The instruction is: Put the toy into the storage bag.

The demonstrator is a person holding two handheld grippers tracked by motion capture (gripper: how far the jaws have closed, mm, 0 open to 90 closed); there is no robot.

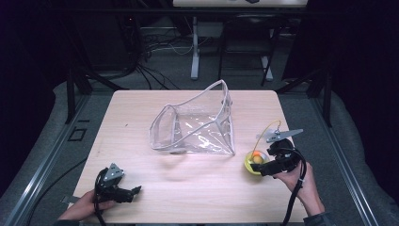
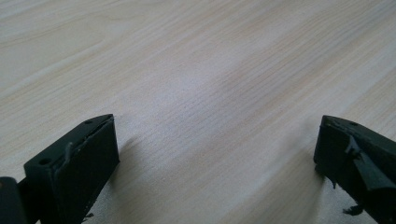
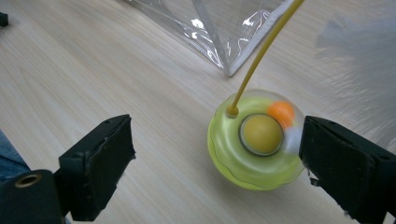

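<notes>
While the right claw (image 3: pixel 215 163) stands wide around the yellow-green toy (image 3: pixel 256 140) just right of the clear bag (image 1: pixel 195 125), one pad perhaps touches it; closing off-centre could roll it away. Left claw (image 2: pixel 215 163), wide, holds nothing over the desk (image 1: pixel 141 122).

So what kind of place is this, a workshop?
Probably a lab set up for recording: a lone table on a metal frame, dark curtains around it, cables on the floor behind.
</notes>
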